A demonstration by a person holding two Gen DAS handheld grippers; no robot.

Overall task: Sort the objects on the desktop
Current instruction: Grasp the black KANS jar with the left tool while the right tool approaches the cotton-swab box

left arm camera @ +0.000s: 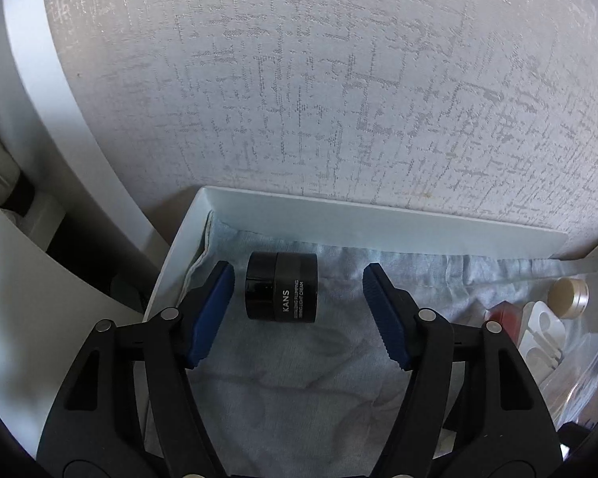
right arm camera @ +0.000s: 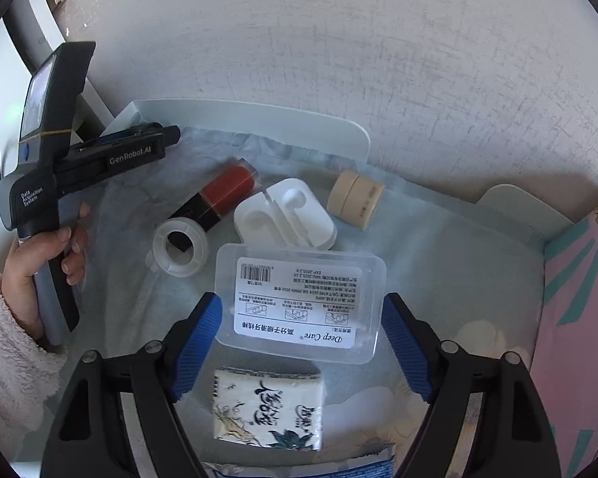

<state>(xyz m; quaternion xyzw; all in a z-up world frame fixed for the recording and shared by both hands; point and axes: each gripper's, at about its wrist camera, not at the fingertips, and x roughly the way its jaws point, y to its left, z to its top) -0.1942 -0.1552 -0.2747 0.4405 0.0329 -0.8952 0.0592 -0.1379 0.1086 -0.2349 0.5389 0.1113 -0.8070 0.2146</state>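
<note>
Everything lies on the pale blue cloth (left arm camera: 291, 378) that lines a white tray (left arm camera: 339, 215) set against the textured wall (left arm camera: 339, 79). In the left wrist view, the left gripper (left arm camera: 298, 296) hangs over the cloth's left end with its blue pads apart; the black cream jar (left arm camera: 281, 286) lies on its side between them, just beside the left pad and clear of the right one, so nothing is clamped. In the right wrist view, a hand (right arm camera: 46, 255) in a fluffy sleeve holds that gripper's handle at the cloth's left edge. Further right on the cloth lie a clear tape roll (right arm camera: 179, 249), a red and black bottle (right arm camera: 219, 195) on its side, which looks slightly blurred, a white moulded insert (right arm camera: 285, 215) and a beige jar (right arm camera: 355, 197). The right gripper (right arm camera: 301, 320) stands spread around the clear floss box (right arm camera: 299, 302), its pads near the box's sides but not pressing. A tissue pack (right arm camera: 267, 408) lies below the box.
</note>
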